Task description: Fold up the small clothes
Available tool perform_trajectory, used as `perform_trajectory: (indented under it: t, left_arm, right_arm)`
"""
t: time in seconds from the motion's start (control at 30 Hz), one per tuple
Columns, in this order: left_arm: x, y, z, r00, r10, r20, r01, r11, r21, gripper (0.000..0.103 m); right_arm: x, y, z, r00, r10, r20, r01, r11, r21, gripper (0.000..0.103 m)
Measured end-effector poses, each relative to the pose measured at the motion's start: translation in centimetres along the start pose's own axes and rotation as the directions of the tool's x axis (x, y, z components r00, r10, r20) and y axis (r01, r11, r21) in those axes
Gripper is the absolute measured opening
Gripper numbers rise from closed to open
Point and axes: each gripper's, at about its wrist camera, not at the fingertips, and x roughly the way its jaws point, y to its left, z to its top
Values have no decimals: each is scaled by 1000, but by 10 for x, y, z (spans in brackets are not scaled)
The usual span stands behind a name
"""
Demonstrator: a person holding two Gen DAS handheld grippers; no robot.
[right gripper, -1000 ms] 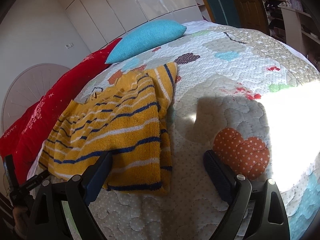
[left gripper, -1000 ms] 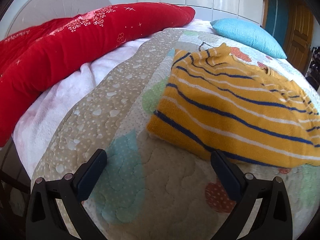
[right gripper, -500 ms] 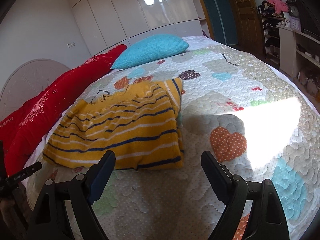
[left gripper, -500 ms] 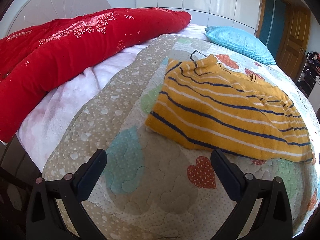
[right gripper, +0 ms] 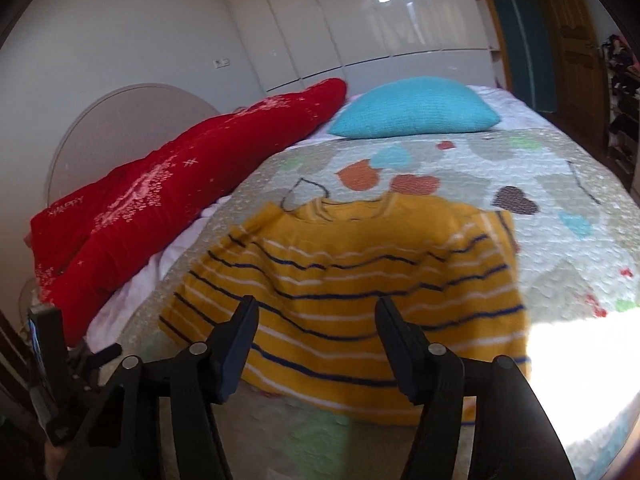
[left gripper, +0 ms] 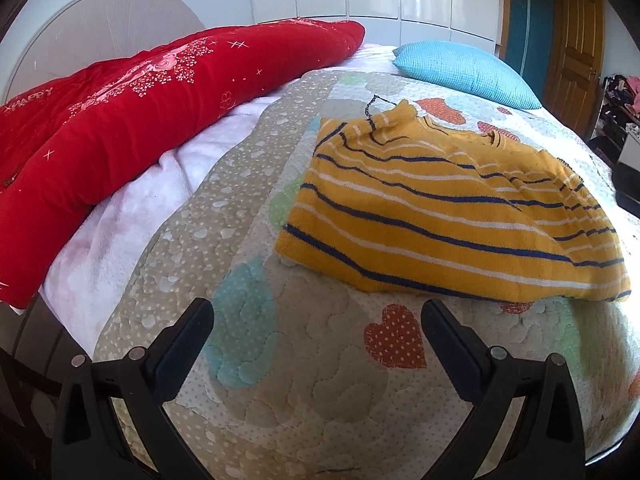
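Observation:
A small yellow sweater with navy and white stripes [left gripper: 448,216] lies folded flat on the quilted bedspread [left gripper: 320,392]; it also shows in the right wrist view [right gripper: 360,280]. My left gripper [left gripper: 316,328] is open and empty, held back from the sweater's near hem, above the quilt. My right gripper [right gripper: 316,332] is open and empty, in front of the sweater's lower edge, apart from it. The left gripper device [right gripper: 52,364] shows at the far left of the right wrist view.
A long red quilt roll [left gripper: 140,120] lies along the left side on a white blanket [left gripper: 120,240]. A turquoise pillow [left gripper: 464,68] sits beyond the sweater. A round headboard [right gripper: 128,128], white wardrobes and a wooden door [left gripper: 576,56] stand behind. Bright sunlight falls on the quilt [right gripper: 580,360].
Both grippers have pulled back from the sweater and risen. The right one has swung left so the sweater now sits straight ahead, and its jaws look somewhat narrower. The sweater lies unchanged.

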Motion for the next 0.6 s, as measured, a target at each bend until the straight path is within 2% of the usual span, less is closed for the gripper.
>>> perform_trajectory:
  t: [0.03,0.1,0.27,0.4,0.43,0.47,0.53,0.6]
  left_arm:
    - [0,3,0,1000,-13,-3,13,1000,-11,103]
    - [-2,12,0,999,-36,-4,36,999,-40,103]
    - [-9,39,-2,999,-36,13,37,996,-84,103]
    - [-9,57,-6,1000,-17,7,18,995,-99,103]
    - [-9,60,-7,1000,-12,5,13,995,-100,103]
    - [-9,64,-9,1000,-5,3,5,995,-100,103]
    - [-9,69,-11,1000,13,3,-12,995,-98,103]
    - [-9,73,-12,1000,30,4,-30,995,-97,103]
  right_arm:
    - [17,7,10,999,32,-26,-32,999,1,56]
    - [57,22,26,996,46,-80,-48,999,-21,55]
    - [174,59,51,971,-4,-240,-18,996,-89,55]
    - [253,86,63,944,-65,-325,22,991,-132,55]
    - [269,92,65,936,-92,-339,43,988,-149,56]
    - [283,99,66,928,-123,-351,66,983,-170,62]
    - [302,111,69,911,-198,-361,115,964,-238,67]
    - [304,121,73,905,-242,-350,141,947,-290,67]
